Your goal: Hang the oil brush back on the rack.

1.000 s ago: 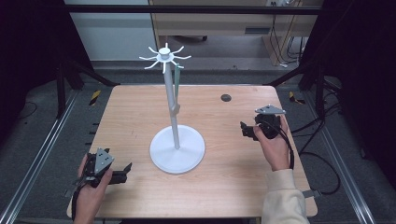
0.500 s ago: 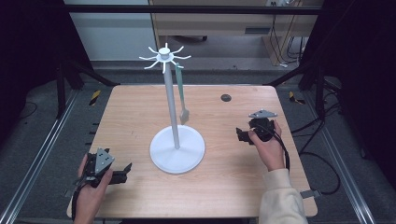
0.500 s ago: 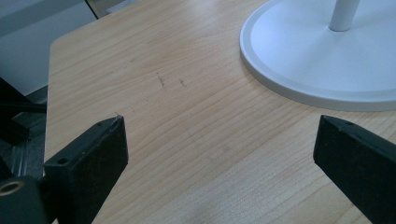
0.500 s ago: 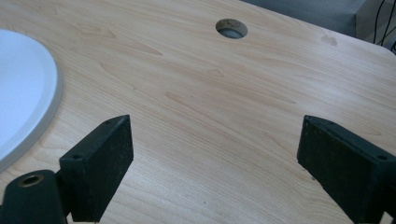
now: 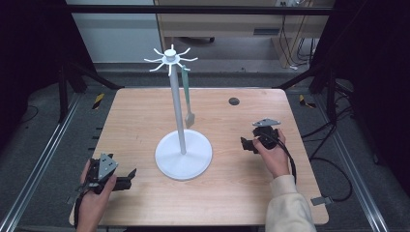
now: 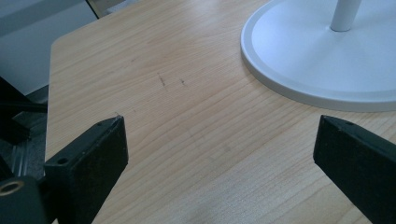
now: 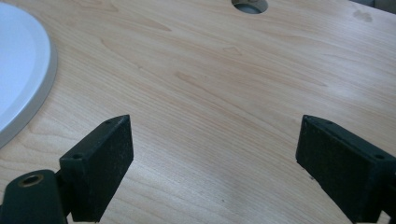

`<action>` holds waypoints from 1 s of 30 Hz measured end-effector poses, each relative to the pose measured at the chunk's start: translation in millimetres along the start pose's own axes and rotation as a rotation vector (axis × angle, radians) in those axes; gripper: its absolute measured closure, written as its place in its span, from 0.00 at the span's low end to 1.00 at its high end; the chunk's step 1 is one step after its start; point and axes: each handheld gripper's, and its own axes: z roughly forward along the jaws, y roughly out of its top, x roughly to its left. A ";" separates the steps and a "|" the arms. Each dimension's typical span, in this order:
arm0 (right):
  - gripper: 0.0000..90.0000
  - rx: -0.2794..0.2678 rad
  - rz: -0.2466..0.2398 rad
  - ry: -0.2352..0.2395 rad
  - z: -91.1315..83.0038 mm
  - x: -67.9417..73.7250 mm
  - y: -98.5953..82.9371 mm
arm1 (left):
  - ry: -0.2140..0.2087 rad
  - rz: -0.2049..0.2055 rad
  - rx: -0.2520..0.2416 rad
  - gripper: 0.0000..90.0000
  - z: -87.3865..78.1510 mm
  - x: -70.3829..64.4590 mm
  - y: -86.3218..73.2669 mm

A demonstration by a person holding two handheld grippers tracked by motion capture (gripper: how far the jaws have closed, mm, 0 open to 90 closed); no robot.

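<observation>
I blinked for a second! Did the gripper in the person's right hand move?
Yes. The right gripper has come down the table toward the person and a little nearer the white stand's base, away from the dark hole.

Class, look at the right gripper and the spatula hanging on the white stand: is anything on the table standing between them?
Nothing visible does. Bare table lies between the right gripper and the spatula hanging from the stand; the gripper's jaws are open.

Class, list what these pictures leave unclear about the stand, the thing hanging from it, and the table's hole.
- Hanging item, high view: too small and thin to identify.
- White stand, left gripper view: pole and hooks cut off by the top edge.
- Table hole, right gripper view: cut by the top edge; its contents are unreadable.
</observation>
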 end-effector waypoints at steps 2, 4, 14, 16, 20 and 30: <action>0.13 0.003 -0.005 0.003 1.7 1.2 -0.6 | -0.001 0.002 0.003 0.03 0.5 -0.4 -0.1; 0.13 0.007 -0.007 0.024 6.4 4.8 -1.7 | -0.001 0.004 0.003 0.03 0.2 -1.1 0.3; 0.13 -0.014 -0.012 0.097 22.6 14.3 -5.0 | 0.001 0.006 0.004 0.03 0.4 -1.1 0.1; 0.13 -0.011 -0.022 0.098 24.9 16.7 -5.5 | 0.001 0.007 0.004 0.03 0.5 -1.1 0.2; 0.13 -0.010 -0.027 0.108 27.7 20.2 -5.4 | 0.001 0.009 0.005 0.03 0.7 -1.2 0.3; 0.13 -0.018 -0.021 0.150 34.4 35.8 -1.7 | 0.000 0.012 0.008 0.03 1.2 -1.6 0.2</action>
